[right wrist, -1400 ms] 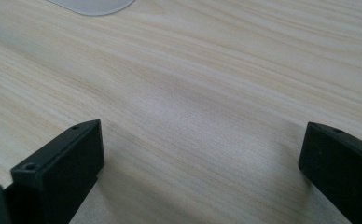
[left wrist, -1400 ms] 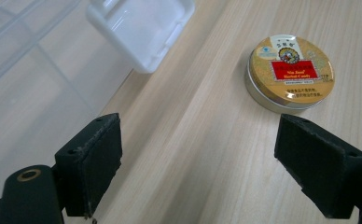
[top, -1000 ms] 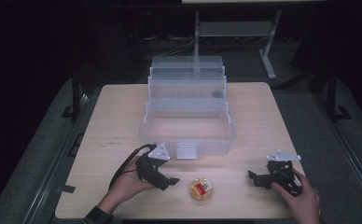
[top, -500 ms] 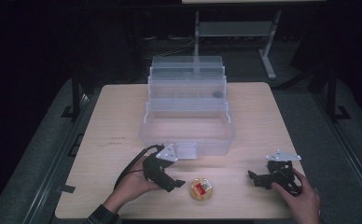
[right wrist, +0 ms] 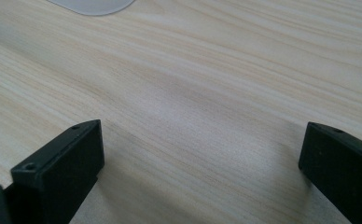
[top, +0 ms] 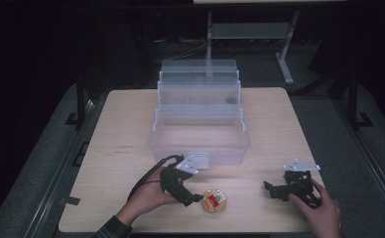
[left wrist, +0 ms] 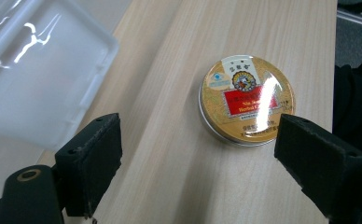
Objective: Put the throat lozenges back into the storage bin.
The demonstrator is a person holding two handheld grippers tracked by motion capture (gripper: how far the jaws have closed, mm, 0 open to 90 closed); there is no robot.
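The left gripper (top: 193, 198) has moved right, its spread jaws now just beside the tin (top: 215, 202)

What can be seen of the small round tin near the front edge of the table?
The tin is a shallow round container, metal by its look, with a silver rim and a glossy gold lid bearing a red label band, a blue mark and a round emblem; the print is too small to read. It is closed and lies flat, lid up, on the wooden table, in front of the clear plastic box. The left tongs are open before it, not touching.
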